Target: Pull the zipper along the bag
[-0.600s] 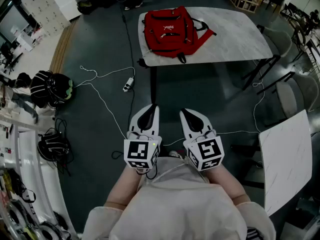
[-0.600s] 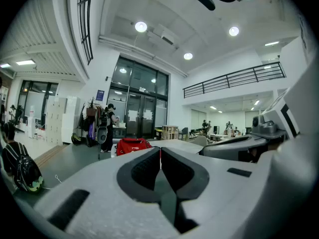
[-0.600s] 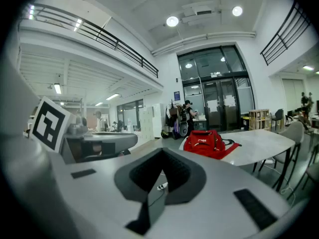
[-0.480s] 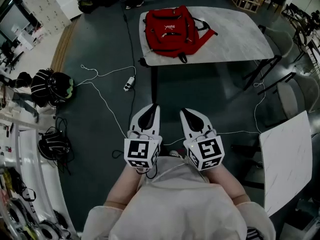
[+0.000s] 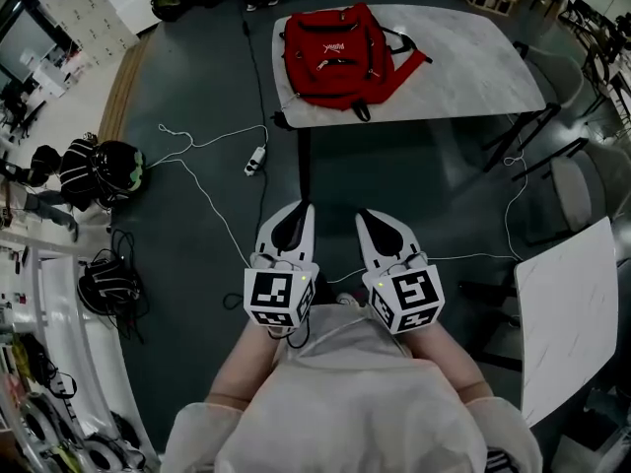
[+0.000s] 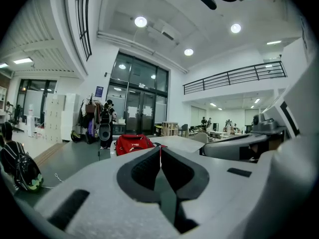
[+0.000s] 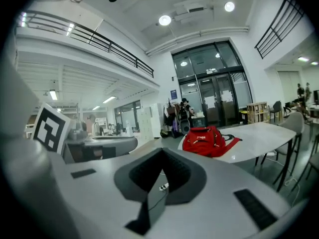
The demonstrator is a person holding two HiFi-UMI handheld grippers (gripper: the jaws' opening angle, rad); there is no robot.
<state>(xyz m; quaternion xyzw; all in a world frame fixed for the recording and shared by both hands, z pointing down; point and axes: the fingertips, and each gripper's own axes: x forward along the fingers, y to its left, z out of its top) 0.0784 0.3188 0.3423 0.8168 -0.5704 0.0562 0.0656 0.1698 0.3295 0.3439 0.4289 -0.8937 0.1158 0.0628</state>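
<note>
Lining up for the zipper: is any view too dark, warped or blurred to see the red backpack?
Head view: evenly lit, sharp, fisheye bends the edges; red backpack small but clear on the table. Left gripper view: black corners, ceiling lamps glare, backpack partly behind the shut left gripper. Right gripper view: backpack unobstructed, fine detail too small to resolve.

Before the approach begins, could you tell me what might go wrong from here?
The white cable and power strip lie across the way to the table, so tripping is a risk. The red backpack lies loose near the table's edge, so it may slide when pulled on.
</note>
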